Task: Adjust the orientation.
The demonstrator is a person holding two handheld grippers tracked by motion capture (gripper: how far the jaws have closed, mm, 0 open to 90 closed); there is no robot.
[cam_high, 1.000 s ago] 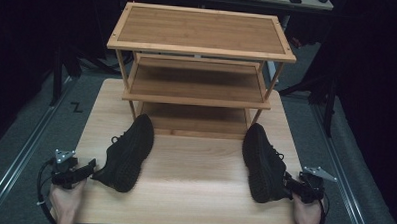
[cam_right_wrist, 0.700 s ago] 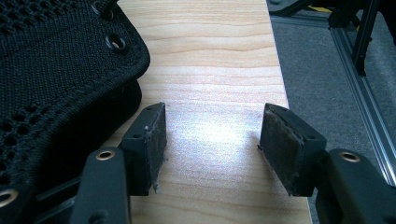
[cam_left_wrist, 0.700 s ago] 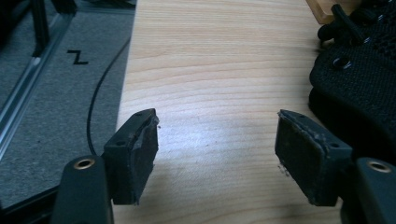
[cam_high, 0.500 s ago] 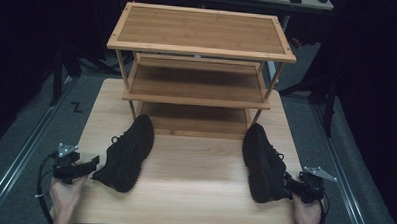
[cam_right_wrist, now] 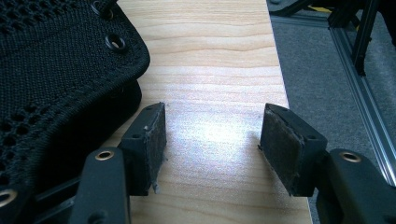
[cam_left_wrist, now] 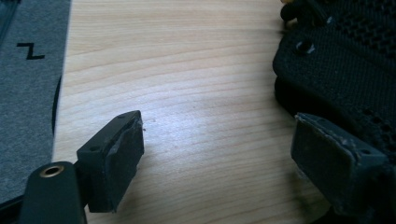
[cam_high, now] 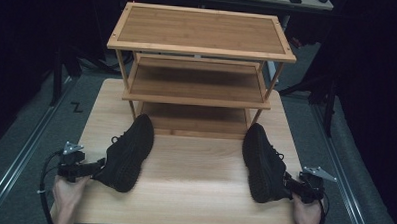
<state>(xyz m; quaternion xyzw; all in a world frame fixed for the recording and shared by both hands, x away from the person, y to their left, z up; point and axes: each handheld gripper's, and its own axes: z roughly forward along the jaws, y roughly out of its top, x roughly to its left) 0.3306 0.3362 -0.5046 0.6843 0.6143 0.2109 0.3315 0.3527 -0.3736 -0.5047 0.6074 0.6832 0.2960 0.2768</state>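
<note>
Shoes, two black knit ones, lie on the table (cam_high: 193, 192) in front of a three-tier wooden rack (cam_high: 200, 67) that stands at the table's far side. From the high view, the left shoe (cam_high: 127, 152) slants with its toe toward the rack's bottom shelf and its heel toward the near left corner; the right shoe (cam_high: 262, 162) lies nearly straight, toe toward the rack and heel near the right edge. Both rest on their soles, well apart from each other, with bare wood between them. The left gripper (cam_high: 87, 169) sits at the left shoe's heel, held by a hand (cam_high: 66, 197) coming in from the bottom edge. In the left gripper view its jaws stand wide apart, one over bare wood and the other against the side of the shoe (cam_left_wrist: 345, 70), with nothing clamped between them. The right gripper (cam_high: 296, 188) sits at the right shoe's heel, held by the other hand (cam_high: 305, 218). In the right gripper view its jaws are also wide, spanning bare wood near the table's right edge, the shoe (cam_right_wrist: 60, 70) lying just beside the one jaw, outside the gap. Grey floor (cam_high: 30, 136) with a metal rail runs along both sides of the table.
</note>
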